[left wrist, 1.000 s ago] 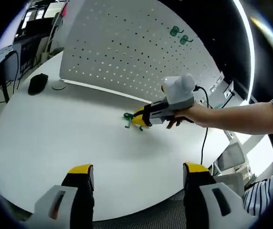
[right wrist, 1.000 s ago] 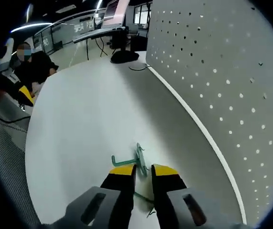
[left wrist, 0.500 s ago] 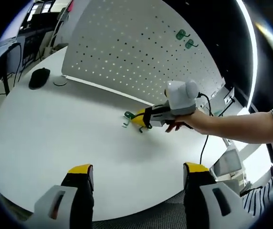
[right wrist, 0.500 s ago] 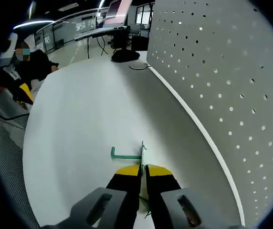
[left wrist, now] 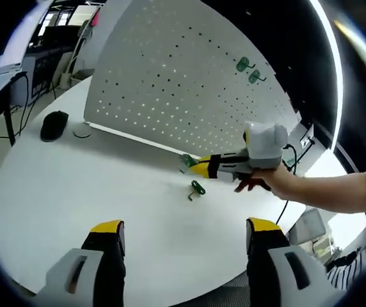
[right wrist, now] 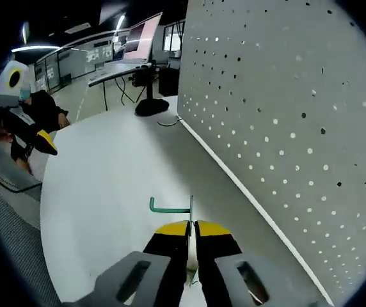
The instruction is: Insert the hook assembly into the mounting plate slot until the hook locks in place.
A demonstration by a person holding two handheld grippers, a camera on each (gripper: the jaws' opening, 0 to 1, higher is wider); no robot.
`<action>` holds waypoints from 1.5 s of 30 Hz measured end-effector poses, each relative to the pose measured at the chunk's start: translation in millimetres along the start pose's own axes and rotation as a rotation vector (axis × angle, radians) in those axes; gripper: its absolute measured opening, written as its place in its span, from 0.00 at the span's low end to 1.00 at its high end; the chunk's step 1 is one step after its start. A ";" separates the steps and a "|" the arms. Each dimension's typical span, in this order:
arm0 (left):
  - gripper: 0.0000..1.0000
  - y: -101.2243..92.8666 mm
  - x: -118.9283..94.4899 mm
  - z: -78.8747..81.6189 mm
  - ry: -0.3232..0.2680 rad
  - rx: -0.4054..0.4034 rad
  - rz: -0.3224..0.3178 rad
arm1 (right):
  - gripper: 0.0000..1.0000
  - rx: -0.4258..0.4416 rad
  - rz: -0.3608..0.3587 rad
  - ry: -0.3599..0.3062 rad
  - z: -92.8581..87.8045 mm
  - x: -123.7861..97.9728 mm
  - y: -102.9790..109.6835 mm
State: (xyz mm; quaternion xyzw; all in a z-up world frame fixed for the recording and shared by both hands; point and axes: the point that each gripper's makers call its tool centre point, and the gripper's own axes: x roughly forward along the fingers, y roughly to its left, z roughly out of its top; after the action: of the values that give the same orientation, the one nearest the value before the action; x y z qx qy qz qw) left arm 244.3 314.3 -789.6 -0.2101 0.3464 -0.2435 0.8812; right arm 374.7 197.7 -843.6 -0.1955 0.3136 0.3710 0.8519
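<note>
Right gripper (right wrist: 192, 224) clamped on hook (right wrist: 172, 206), raised off tabletop (right wrist: 106, 179); pegboard (right wrist: 285, 115) at 2 o'clock. Left gripper (left wrist: 182, 233) apart, holding nothing.

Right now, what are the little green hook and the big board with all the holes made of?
The green hook looks like thin bent wire with a smooth coloured coating, perhaps painted metal; plastic can't be ruled out. The board with holes looks like a flat, matt white sheet, probably painted metal or hardboard: even rows of small round holes.
</note>
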 end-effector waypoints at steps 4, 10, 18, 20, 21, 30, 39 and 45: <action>0.78 -4.3 3.7 17.8 -0.036 0.024 -0.010 | 0.00 0.099 -0.025 -0.040 5.3 -16.3 -5.8; 0.76 -19.3 10.6 37.3 -0.054 0.035 -0.047 | 0.00 0.149 -0.051 -0.112 15.3 -44.5 -4.8; 0.74 -39.5 16.3 51.9 -0.070 0.048 -0.099 | 0.00 0.249 -0.050 -0.195 26.6 -73.0 10.3; 0.73 -43.5 17.3 52.5 -0.070 0.051 -0.108 | 0.00 0.248 -0.046 -0.199 26.8 -77.0 15.2; 0.72 -46.5 18.0 52.5 -0.067 0.051 -0.116 | 0.00 0.247 -0.046 -0.201 27.1 -78.9 16.9; 0.66 -66.4 22.8 49.2 -0.050 0.057 -0.164 | 0.00 0.276 -0.053 -0.244 34.3 -96.9 31.5; 0.64 -83.1 21.2 51.1 -0.069 0.016 -0.215 | 0.00 0.354 -0.020 -0.296 37.8 -113.0 55.6; 0.60 -92.6 20.5 50.2 -0.067 0.012 -0.239 | 0.00 0.407 -0.015 -0.337 42.3 -125.3 66.8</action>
State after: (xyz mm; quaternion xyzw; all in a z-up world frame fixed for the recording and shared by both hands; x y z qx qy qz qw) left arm 267.0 239.2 -716.3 -0.2525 0.2879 -0.3419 0.8582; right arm 274.5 201.1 -734.4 0.0419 0.2340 0.3212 0.9167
